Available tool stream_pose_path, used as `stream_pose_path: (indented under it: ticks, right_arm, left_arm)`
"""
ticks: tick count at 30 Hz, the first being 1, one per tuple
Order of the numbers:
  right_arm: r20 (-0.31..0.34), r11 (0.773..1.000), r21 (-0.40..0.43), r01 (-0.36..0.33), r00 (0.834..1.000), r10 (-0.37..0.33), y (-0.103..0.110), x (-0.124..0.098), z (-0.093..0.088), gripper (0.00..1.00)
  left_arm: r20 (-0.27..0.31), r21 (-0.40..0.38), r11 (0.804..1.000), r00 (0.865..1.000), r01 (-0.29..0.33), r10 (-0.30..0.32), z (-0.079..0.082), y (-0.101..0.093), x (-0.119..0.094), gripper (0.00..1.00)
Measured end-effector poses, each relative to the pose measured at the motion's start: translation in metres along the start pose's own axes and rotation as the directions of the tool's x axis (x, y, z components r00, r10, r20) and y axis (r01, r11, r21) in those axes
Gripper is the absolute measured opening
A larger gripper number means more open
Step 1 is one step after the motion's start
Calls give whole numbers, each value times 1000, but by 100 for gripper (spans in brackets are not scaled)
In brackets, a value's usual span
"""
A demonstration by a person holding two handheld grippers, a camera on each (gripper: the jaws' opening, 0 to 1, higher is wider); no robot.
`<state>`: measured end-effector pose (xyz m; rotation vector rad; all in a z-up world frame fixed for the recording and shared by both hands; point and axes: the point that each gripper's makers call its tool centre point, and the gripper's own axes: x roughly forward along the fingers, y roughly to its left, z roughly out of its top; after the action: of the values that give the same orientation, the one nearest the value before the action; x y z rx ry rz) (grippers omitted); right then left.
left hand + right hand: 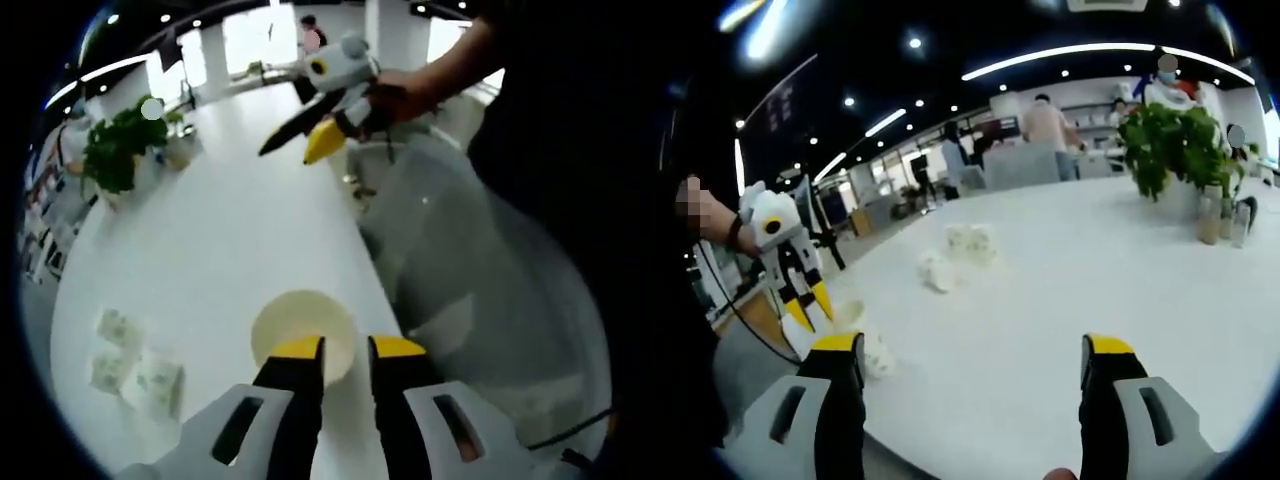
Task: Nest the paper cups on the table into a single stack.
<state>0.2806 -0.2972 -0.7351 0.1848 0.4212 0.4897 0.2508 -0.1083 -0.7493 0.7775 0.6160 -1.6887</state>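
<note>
One paper cup (303, 332) seen from above in the left gripper view, mouth open toward the camera, long axis running away from the lens down to the bench (230, 230); standing near the bench's near edge. Touching or just behind the tips of the left tongs (347, 350), one yellow-tipped jaw crossing its rim, the other just beside it; jaws close together, but cannot tell whether pinching the cup wall. Three crumpled white paper lumps (135, 365) lying apart toward the bench's corner. White, glossy bench, long and curved at the edge. Potted green plant (118, 148) at the far edge. Right tongs (310, 138) held by a hand above the far part of the bench. In the right gripper view, right tongs (972, 352) spread wide, nothing between them. Open office behind, ceiling light strips, people standing far off.
</note>
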Motion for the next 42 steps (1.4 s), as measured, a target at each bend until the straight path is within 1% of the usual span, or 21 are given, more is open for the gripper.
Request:
stream_pose_path:
  ticks: [5, 7, 9, 10, 11, 12, 13, 15, 19, 21, 22, 23, 26, 28, 31, 34, 35, 36, 37, 39, 42]
  right_arm:
    - [-11, 1000, -21, -10, 1000, 9, 4, 1, -3, 87]
    - [-11, 1000, -18, -13, 1000, 12, 5, 1, -3, 87]
    - [-5, 1000, -10, -8, 1000, 8, 4, 1, -2, 87]
    - [-2, 1000, -7, -7, 1000, 7, 4, 1, -2, 87]
    - [1, 1000, -4, -7, 1000, 7, 4, 1, -2, 87]
    - [-1, 1000, -4, -8, 1000, 8, 4, 1, -2, 87]
    - [-5, 1000, -10, -8, 1000, 8, 4, 1, -3, 87]
    - [-6, 1000, -10, -12, 1000, 12, 5, 1, -3, 87]
    - [-6, 1000, -10, -12, 1000, 12, 5, 1, -2, 87]
    - [-5, 1000, -10, -14, 1000, 14, 5, 2, -1, 87]
    - [-5, 1000, -10, -15, 1000, 15, 5, 2, -1, 87]
    - [-4, 1000, -10, -17, 1000, 17, 6, 3, -1, 87]
    - [-6, 1000, -11, -26, 1000, 26, 9, 5, -2, 87]
    - [-9, 999, -14, -32, 999, 32, 11, 6, -2, 87]
    - [-11, 999, -16, -37, 999, 37, 12, 7, -2, 87]
    - [-13, 999, -20, -40, 999, 40, 12, 7, 1, 87]
    - [-13, 999, -22, -40, 999, 40, 12, 7, 2, 87]
    - [-12, 999, -23, -40, 999, 40, 12, 7, 3, 87]
    - [-11, 999, -23, -41, 999, 41, 11, 7, 3, 87]
    - [-13, 999, -26, -41, 999, 40, 11, 7, 3, 87]
    - [-14, 999, -26, -43, 999, 43, 11, 7, 3, 87]
  left_arm:
    - [20, -27, 1000, 1000, -15, 16, 2, 2, -3, 22]
    - [50, -37, 999, 998, -25, 27, 6, 2, -7, 21]
    - [66, -48, 998, 997, -38, 42, 9, 4, -10, 21]
    - [90, -58, 997, 994, -49, 54, 13, 6, -12, 22]
    - [124, -81, 995, 990, -53, 62, 18, 7, -14, 22]
    - [143, -114, 992, 987, -55, 71, 20, 9, -16, 22]
    - [147, -138, 988, 984, -77, 97, 19, 15, -19, 23]
    - [166, -152, 983, 978, -103, 128, 21, 21, -25, 25]
    - [198, -174, 976, 967, -128, 162, 25, 27, -35, 25]
    - [202, -183, 973, 963, -139, 176, 24, 28, -38, 26]
    - [217, -195, 971, 959, -140, 182, 26, 29, -40, 27]
    - [231, -225, 964, 954, -140, 192, 28, 29, -43, 29]
    - [223, -206, 964, 951, -168, 214, 26, 31, -47, 30]
    - [228, -220, 961, 949, -169, 220, 25, 31, -51, 30]
    - [229, -233, 954, 942, -190, 244, 22, 34, -56, 32]
    - [246, -281, 936, 927, -211, 283, 20, 40, -63, 34]
    - [247, -283, 932, 921, -228, 300, 19, 43, -66, 37]
    - [247, -283, 924, 912, -257, 329, 18, 47, -69, 42]
    - [250, -294, 910, 896, -292, 368, 17, 52, -73, 46]
    - [250, -333, 895, 887, -298, 388, 14, 56, -77, 56]
    - [246, -384, 873, 878, -300, 410, 8, 60, -82, 62]
